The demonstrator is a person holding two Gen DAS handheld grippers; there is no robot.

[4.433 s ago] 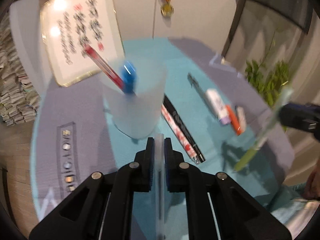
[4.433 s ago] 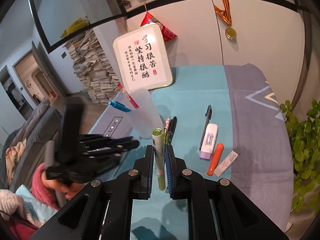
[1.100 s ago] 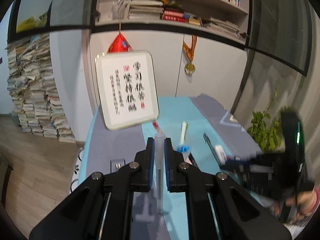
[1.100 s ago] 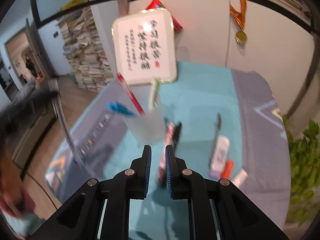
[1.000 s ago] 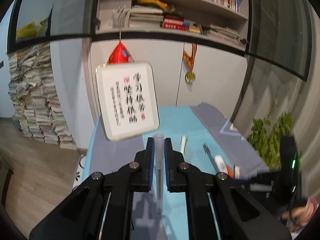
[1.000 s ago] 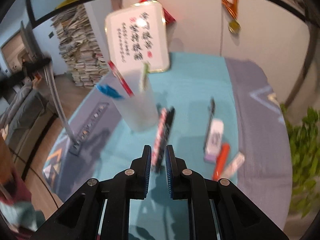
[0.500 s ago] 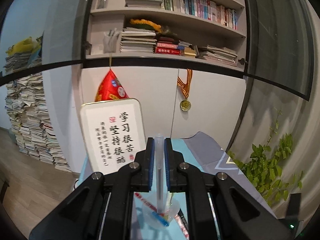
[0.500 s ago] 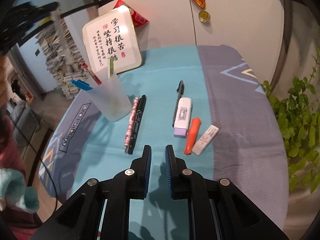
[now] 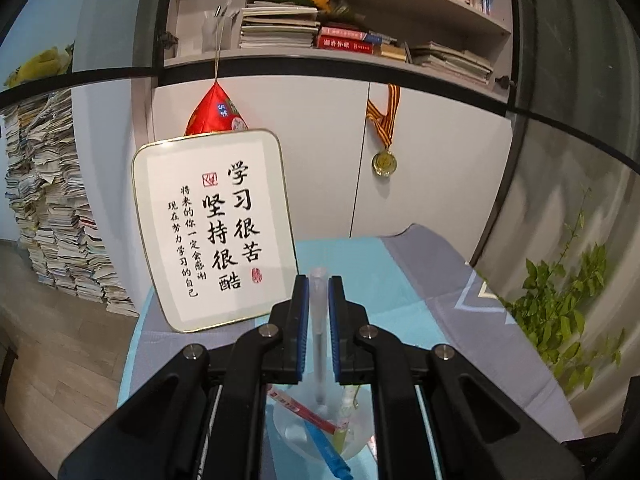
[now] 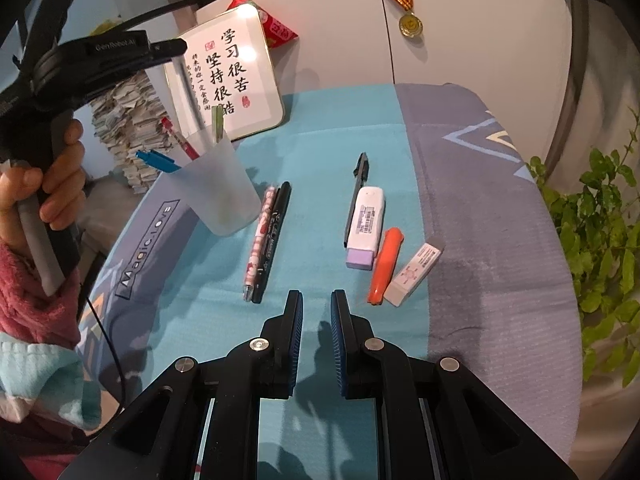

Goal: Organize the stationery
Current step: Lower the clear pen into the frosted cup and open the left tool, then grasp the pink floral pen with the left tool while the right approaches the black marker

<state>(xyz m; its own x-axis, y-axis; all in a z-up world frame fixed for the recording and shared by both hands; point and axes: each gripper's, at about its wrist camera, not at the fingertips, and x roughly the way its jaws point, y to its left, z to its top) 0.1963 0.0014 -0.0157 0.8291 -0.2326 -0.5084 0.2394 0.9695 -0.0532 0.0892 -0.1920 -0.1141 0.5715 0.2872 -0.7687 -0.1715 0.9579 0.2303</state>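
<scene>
Right tool [image 10: 316, 300]: emptied since the green pen went into the cup, jaws narrowly parted above the surface [image 10: 320, 168]. Left tool [image 9: 318, 292]: risen over the cup [image 9: 320, 436], clamping a clear pen [image 9: 319, 320] upright, tip just inside the rim. Drop judged imminent. Six items remained on the surface.

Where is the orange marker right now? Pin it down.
In the right wrist view the orange marker lies on the teal cloth, right of centre, between the white-and-purple correction tape and the white eraser, just ahead of the right hand-held gripper.
</scene>
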